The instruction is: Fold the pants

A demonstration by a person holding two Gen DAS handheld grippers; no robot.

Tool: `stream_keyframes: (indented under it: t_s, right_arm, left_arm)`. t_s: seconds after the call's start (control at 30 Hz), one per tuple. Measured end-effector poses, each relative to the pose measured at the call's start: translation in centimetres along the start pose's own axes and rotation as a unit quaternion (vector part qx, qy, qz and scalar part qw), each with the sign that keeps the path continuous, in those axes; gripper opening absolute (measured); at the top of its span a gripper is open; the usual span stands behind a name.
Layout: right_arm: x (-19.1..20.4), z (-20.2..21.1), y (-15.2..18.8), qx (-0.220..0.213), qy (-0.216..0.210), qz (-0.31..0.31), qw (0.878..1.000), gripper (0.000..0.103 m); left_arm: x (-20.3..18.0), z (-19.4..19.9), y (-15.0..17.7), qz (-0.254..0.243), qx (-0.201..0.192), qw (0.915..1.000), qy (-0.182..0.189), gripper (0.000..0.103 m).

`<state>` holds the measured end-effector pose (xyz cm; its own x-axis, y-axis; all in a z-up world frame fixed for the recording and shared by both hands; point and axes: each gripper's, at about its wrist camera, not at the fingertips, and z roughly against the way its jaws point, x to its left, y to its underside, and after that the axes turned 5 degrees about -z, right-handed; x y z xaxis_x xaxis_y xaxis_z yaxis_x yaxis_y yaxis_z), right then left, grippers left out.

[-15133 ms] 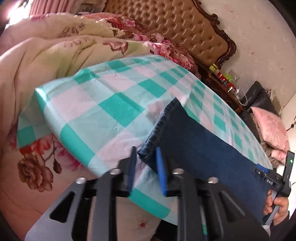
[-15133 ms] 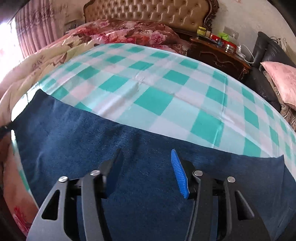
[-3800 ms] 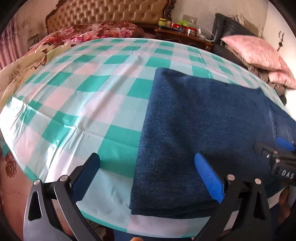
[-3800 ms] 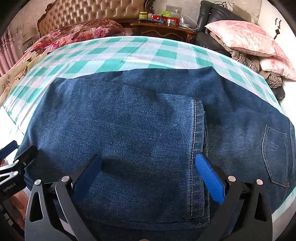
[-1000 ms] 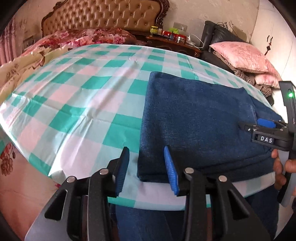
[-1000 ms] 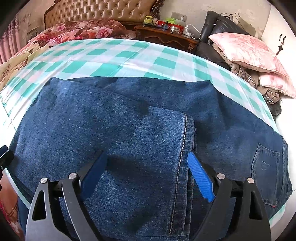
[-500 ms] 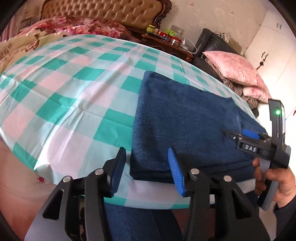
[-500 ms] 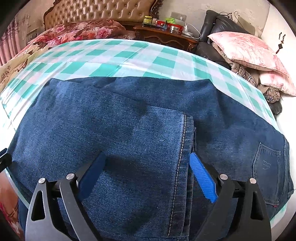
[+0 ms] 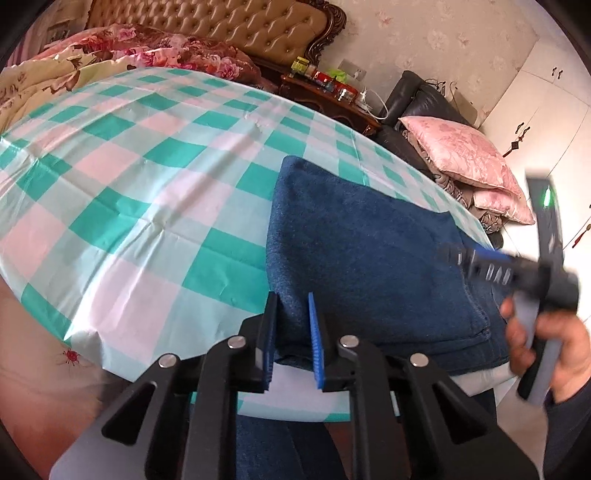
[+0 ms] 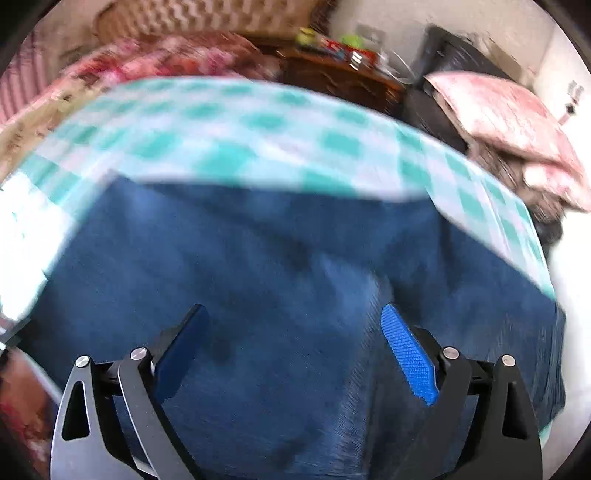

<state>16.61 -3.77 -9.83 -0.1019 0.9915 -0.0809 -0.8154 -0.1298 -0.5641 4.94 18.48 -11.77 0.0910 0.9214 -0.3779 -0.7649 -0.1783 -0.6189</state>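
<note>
The jeans (image 9: 369, 258) lie folded on the green-and-white checked sheet (image 9: 129, 177), near its front edge and toward its right side in the left wrist view. They are dark blue denim, doubled over into a thick rectangular stack with a rounded fold along the left side and a stitched hem (image 9: 476, 317) running down the right part of the top layer. The lower layer reaches further right, under the top one.

The left gripper (image 9: 291, 332) sits at the front left corner of the stack; its jaws are closing, with the denim's folded edge between the blue pads, which already touch the cloth on both sides.

The right gripper (image 10: 291, 350), held in a hand (image 9: 546, 339), hovers above the jeans with its jaws spread wide and opening further, nothing pinched between them. The right wrist view is blurred, so the denim below shows only as a broad blue surface.

Behind the sheet stand a tufted headboard (image 9: 229, 26), a floral quilt (image 9: 147, 51), and pink pillows (image 9: 465, 158).
</note>
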Motion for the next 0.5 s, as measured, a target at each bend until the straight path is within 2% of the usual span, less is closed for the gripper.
stream_keyframes:
  t_s: [0.03, 0.1, 0.17, 0.3, 0.43, 0.5]
  right_arm:
    - [1.1, 0.2, -1.1, 0.010, -0.026, 0.004, 1.000, 0.091]
    - [4.8, -0.6, -3.5, 0.063, -0.094, 0.035, 0.993, 0.091]
    - [8.3, -1.8, -5.2, 0.107, -0.129, 0.055, 0.984, 0.091]
    - [13.7, -3.7, -7.0, 0.149, -0.127, 0.100, 0.976, 0.090]
    - [16.3, -5.3, -6.8, 0.165, -0.094, 0.132, 0.973, 0.089]
    - [16.5, -6.4, -6.3, 0.172, -0.070, 0.141, 0.972, 0.071]
  left_arm:
    - [-0.2, 0.2, -0.1, -0.003, -0.003, 1.0000, -0.001, 0.016]
    - [-1.0, 0.7, -0.4, -0.020, -0.011, 0.9997, -0.013, 0.015]
    - [-1.9, 1.1, -0.7, -0.039, -0.019, 0.9987, -0.026, 0.014]
    - [-3.8, 1.9, -1.2, -0.073, -0.033, 0.9956, -0.049, 0.014]
    - [-4.6, 2.3, -1.6, -0.087, -0.041, 0.9938, -0.056, 0.014]
    - [-4.7, 2.5, -1.7, -0.087, -0.044, 0.9938, -0.054, 0.014]
